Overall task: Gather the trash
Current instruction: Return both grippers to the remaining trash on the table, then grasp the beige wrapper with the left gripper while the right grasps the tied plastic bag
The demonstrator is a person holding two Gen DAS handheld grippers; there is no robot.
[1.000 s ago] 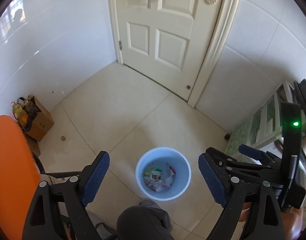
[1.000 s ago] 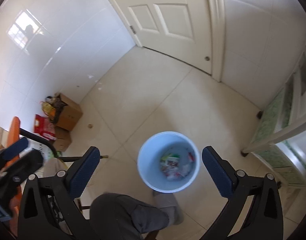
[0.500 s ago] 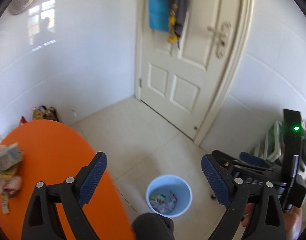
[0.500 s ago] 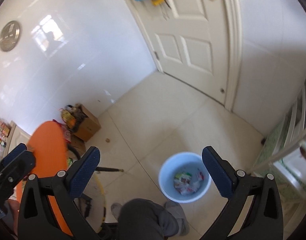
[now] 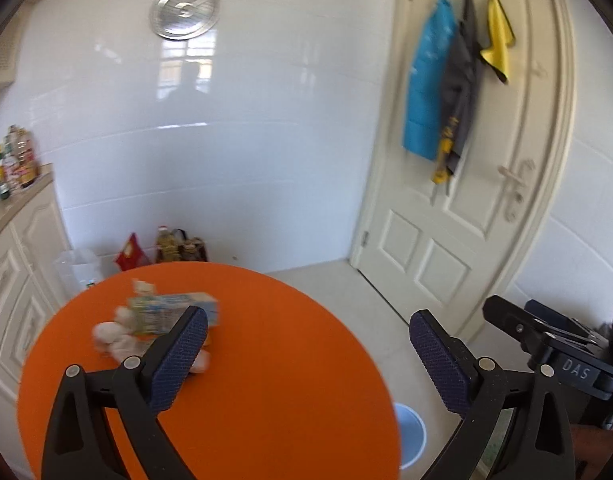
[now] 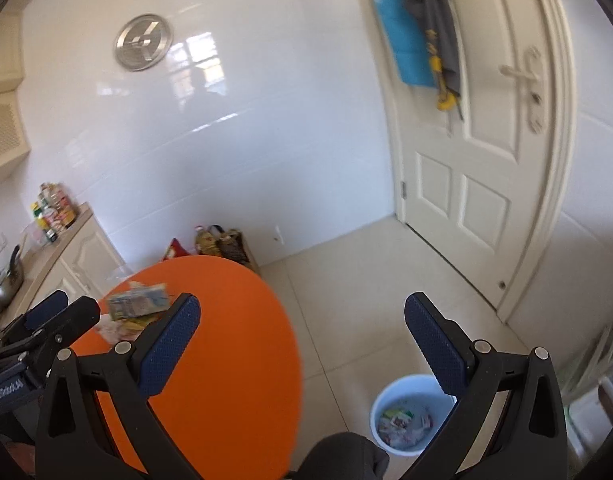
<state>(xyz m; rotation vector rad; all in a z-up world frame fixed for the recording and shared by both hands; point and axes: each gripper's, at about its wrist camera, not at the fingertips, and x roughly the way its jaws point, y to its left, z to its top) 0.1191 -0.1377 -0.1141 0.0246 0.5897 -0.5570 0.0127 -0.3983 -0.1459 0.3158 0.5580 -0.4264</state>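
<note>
Both the left tongs (image 5: 308, 354) and right tongs (image 6: 302, 346) gaped empty, apparently between pickups: more trash (image 5: 162, 322) lay left of centre on the orange worktop (image 5: 266, 380), needing a reach before the bin (image 6: 410, 416) at lower right.

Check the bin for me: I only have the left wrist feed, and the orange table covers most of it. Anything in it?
Observer: Yes. The right wrist view shows the blue bin nearly whole, with wrappers over its bottom.
Operator: Right gripper's fingers? I see only its body.
Observer: The right gripper is open and holds nothing.
Operator: Anything close to the bin?
Observer: A knee in dark trousers shows just left of it in the picture, at the bottom edge.
</note>
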